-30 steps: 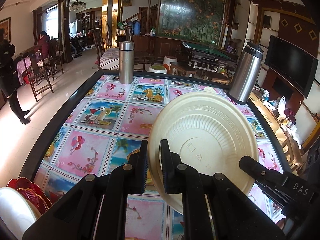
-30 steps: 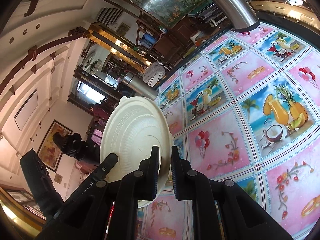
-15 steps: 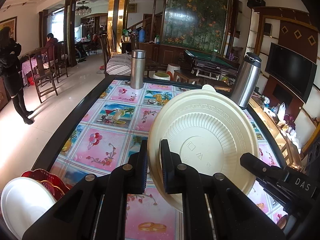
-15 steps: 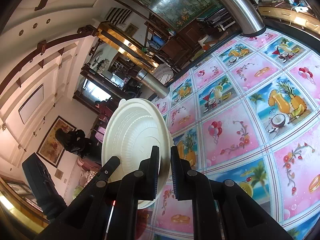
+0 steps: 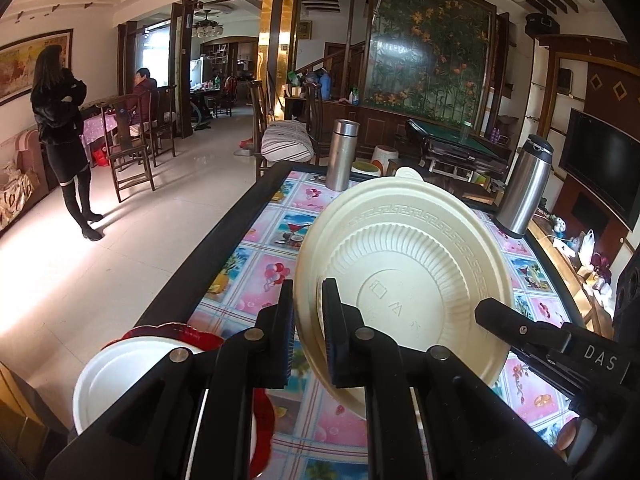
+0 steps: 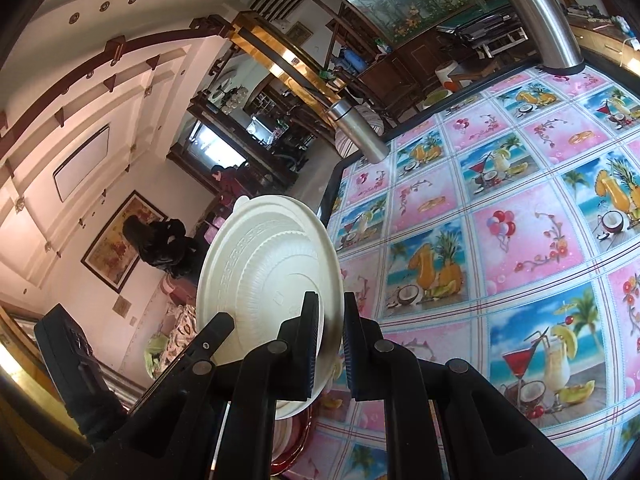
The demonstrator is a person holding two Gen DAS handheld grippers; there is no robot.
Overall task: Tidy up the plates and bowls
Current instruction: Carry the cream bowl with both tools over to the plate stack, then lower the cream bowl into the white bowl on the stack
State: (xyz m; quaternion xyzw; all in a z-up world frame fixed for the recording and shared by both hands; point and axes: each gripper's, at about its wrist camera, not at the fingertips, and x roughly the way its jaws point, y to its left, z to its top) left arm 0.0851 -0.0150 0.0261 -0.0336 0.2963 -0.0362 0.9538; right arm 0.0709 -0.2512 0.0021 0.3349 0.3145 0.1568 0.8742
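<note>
The left hand-held gripper (image 5: pixel 307 308) is clamped on the near rim of a cream plate (image 5: pixel 404 284), which stands almost on edge, its ribbed underside facing right, lifted clear of the desk (image 5: pixel 224 240). The right hand-held gripper (image 6: pixel 329 320) is clamped on the opposite rim of the same plate (image 6: pixel 264 276), so both pinch it between them; in the left view the right one's black arm shows at the plate's lower right. Just left of the left hand-held gripper, at the near left corner of the desk, a white plate (image 5: pixel 120 376) lies on top of red plates (image 5: pixel 176 330). The desk is covered by a cloth (image 6: pixel 500 240) of pink and blue squares with fruit and drinks. Farther on, a steel flask (image 5: pixel 341 155) stands at the far edge, and a larger steel flask with a black lid (image 5: pixel 524 188) stands near the far right corner. Beyond, a person in black (image 5: pixel 62 136) stands on the tiled floor, and another sits at a table
</note>
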